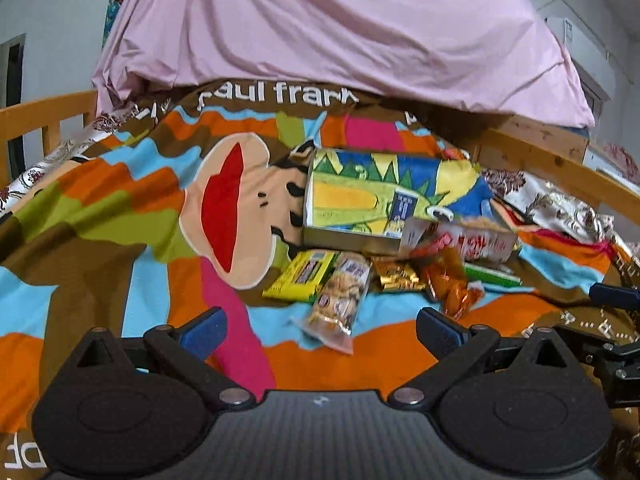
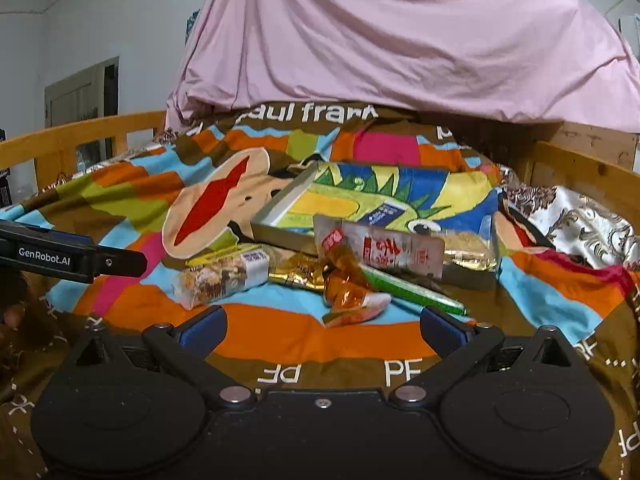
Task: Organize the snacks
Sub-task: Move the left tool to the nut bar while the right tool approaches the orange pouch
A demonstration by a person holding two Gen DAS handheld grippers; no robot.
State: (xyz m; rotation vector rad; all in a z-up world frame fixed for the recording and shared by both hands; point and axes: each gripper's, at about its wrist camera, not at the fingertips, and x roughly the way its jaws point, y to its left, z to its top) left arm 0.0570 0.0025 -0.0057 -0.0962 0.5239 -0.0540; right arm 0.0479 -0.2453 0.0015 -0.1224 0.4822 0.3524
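Mostly crinkly foil snack packs [image 2: 344, 280], rectangular tin box [image 1: 352, 236] (open), patchwork blanket [image 1: 100, 208].

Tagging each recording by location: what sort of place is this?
Probably a bedroom: the snacks lie on a bedspread inside a wooden bed rail, with pink sheeting draped behind.

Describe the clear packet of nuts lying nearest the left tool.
The packet of nuts is a long clear plastic wrapper showing brown pieces inside, with a blue and white label across its middle. It lies flat on the blanket, sealed, one end overlapping the yellow packet beside it. Neither tool touches it.
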